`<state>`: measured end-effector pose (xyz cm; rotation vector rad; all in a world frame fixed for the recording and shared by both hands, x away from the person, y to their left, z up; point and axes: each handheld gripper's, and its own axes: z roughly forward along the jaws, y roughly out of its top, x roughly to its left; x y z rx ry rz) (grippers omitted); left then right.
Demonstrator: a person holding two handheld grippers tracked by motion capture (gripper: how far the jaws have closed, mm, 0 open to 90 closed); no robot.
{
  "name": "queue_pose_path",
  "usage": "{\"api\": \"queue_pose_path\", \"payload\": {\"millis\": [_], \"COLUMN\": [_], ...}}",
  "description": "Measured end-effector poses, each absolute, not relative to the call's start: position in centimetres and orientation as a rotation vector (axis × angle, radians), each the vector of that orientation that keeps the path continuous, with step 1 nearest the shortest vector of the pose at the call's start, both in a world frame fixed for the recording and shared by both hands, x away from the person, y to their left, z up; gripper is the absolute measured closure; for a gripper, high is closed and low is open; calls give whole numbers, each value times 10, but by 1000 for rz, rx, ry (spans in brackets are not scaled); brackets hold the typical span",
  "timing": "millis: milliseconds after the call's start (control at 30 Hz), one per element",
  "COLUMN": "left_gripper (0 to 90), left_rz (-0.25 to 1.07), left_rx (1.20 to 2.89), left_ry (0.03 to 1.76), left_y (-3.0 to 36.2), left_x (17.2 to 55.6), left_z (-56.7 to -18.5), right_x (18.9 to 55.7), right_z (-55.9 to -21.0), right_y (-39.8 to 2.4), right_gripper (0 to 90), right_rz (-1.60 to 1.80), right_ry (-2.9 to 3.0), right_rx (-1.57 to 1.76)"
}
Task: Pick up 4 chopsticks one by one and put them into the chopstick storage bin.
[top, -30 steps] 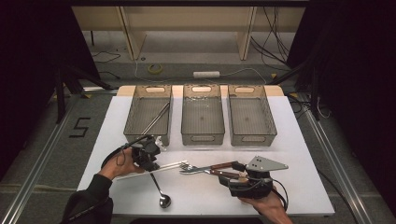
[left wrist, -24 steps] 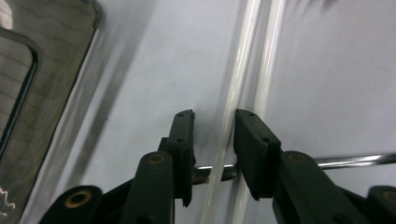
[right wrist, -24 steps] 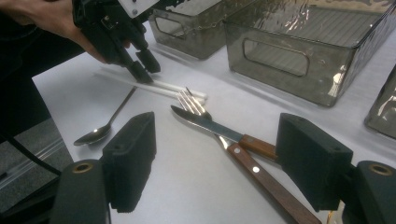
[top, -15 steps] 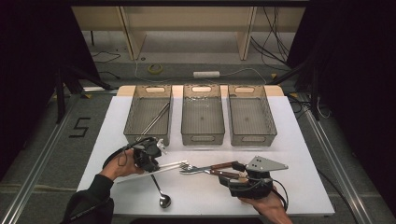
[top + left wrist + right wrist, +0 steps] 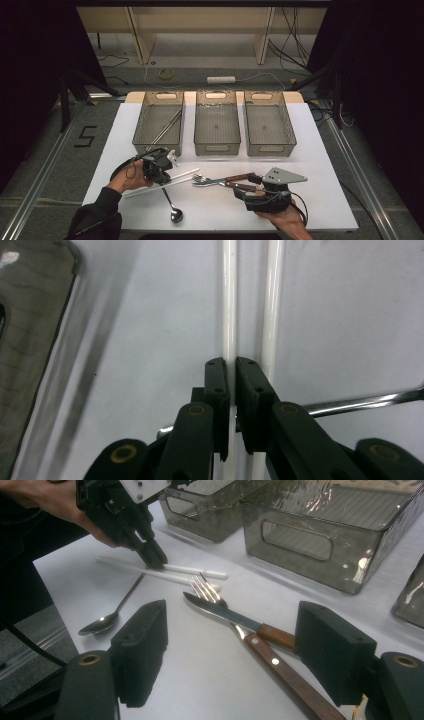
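Chopsticks (image 5: 167, 179), two white sticks side by side on the near left of the table (image 5: 320, 150), run lengthwise left to right under the left gripper (image 5: 159, 170), whose jaws have just been closing and now pinch one stick (image 5: 229, 315); the right gripper (image 5: 235, 650), spread wide, sits well apart.
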<state>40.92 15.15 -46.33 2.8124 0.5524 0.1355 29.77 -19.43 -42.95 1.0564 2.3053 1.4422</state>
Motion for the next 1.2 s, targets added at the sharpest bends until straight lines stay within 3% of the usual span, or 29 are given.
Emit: {"api": "queue_pose_path", "payload": {"millis": [167, 467, 767, 1200], "left_gripper": [841, 844, 844, 843], "left_rz": [165, 186, 176, 159], "left_rx": [2863, 2817, 2716, 2618], "left_ry": [475, 518, 689, 769], "left_y": [151, 155, 165, 175], "left_x": [408, 408, 412, 411], "left_z": [-461, -455, -445, -415], "right_x": [297, 297, 297, 297], "right_z": [-429, -429, -429, -429], "right_y": [-194, -194, -194, -194], "right_gripper": [307, 309, 309, 310], "right_rz": [1446, 1442, 1440, 1443], "right_ry": [2302, 2302, 2301, 2298], "right_rx": [1056, 1053, 1050, 1053]}}
